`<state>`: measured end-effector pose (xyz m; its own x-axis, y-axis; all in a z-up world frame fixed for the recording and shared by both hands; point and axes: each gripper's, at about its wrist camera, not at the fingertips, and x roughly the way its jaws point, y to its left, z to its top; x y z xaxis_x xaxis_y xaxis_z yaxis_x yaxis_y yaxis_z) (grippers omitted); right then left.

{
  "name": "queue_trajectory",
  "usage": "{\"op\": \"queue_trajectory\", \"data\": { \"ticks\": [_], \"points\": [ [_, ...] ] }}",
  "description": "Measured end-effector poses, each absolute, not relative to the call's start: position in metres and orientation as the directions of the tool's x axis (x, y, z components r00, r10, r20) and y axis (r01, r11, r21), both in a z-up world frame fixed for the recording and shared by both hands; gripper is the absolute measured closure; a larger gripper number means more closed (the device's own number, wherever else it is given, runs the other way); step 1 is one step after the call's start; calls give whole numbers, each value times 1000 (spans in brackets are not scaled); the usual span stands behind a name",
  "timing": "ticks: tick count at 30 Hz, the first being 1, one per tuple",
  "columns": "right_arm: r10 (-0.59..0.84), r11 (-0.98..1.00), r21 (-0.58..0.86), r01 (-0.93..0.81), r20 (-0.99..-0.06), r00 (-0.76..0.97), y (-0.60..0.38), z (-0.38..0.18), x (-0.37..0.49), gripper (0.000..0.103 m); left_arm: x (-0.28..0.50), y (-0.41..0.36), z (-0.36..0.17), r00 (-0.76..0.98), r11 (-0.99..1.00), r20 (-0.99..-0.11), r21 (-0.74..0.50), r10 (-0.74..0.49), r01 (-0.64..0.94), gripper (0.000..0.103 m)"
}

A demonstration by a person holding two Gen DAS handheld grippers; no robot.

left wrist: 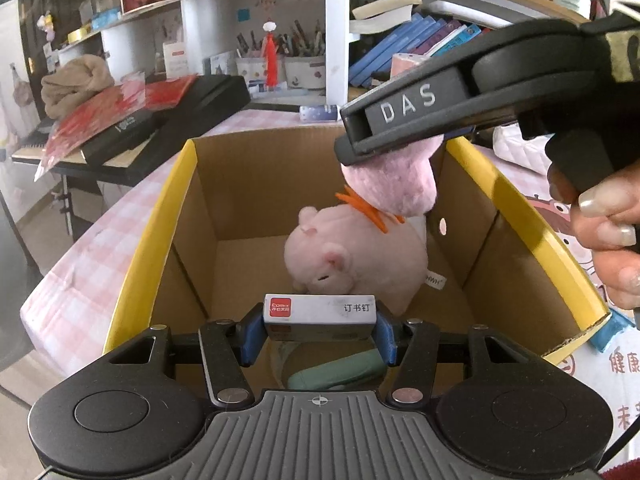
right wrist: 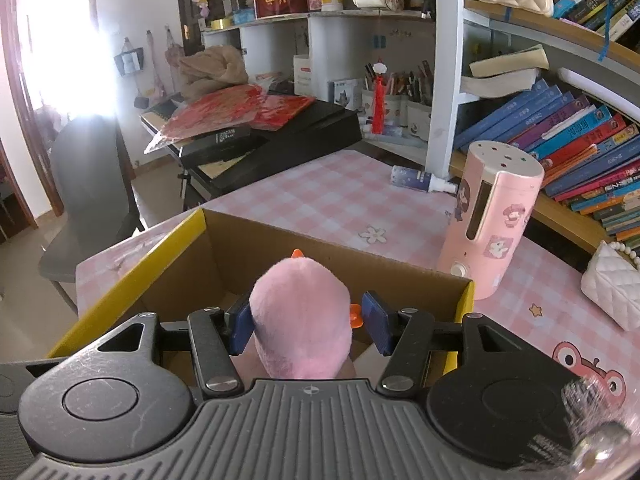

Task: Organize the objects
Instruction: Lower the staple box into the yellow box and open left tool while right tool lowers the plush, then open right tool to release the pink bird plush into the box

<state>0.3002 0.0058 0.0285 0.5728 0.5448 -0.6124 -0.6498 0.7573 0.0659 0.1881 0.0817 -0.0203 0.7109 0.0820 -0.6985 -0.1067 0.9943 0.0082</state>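
So here we've got both grippers over the cardboard box (left wrist: 256,184), the one with the yellow rim, sitting on the pink checked table (right wrist: 340,200)

Our left gripper (left wrist: 320,330) is clamped on a small box of staples (left wrist: 320,312), white and grey with a red label, blue pads (left wrist: 251,334) pressing on both short ends. It hangs over the near part of the open box, pointing down into it. Under it, at the bottom of the box, there's a roll of tape (left wrist: 308,364) and something pale green, we can't tell what

Our right gripper (right wrist: 306,322) has a pink plush toy (right wrist: 300,320) between its pads. From the right wrist view the left pad touches the fur, while the right pad looks a bit apart from it, with an orange bit poking out on that side. In the left wrist view the toy dangles from that gripper (left wrist: 362,152) inside the box, its lower body low against the far wall, so we'd say it's gripped by its upper end

A hand (left wrist: 608,240) shows at the right edge there, wrapped round the handle

Just beside the box on the right stands a pink cylinder with stickers (right wrist: 494,224), and a white quilted bag (right wrist: 612,284) sits further right
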Motion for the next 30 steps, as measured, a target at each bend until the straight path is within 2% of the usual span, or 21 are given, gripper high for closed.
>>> {"op": "queue_trajectory", "data": {
  "ticks": [5,7,11,16,30],
  "points": [
    [551,749,64,-660,-614,565,8,27,302,49,188,82,-19,716,994,-692,17,89,-108,48],
    [548,750,64,-658,-617,565,9,26,303,49,187,82,-17,724,994,-684,17,91,-109,41],
    [552,749,68,-659,-614,564,10,26,305,49,184,83,-13,738,993,-668,18,96,-113,38],
    [565,741,71,-668,-602,564,13,28,303,49,178,84,-8,762,992,-639,9,103,-127,30],
    [558,753,69,-654,-593,581,15,29,303,49,169,91,-4,778,985,-614,-8,133,-175,28]
  ]
}}
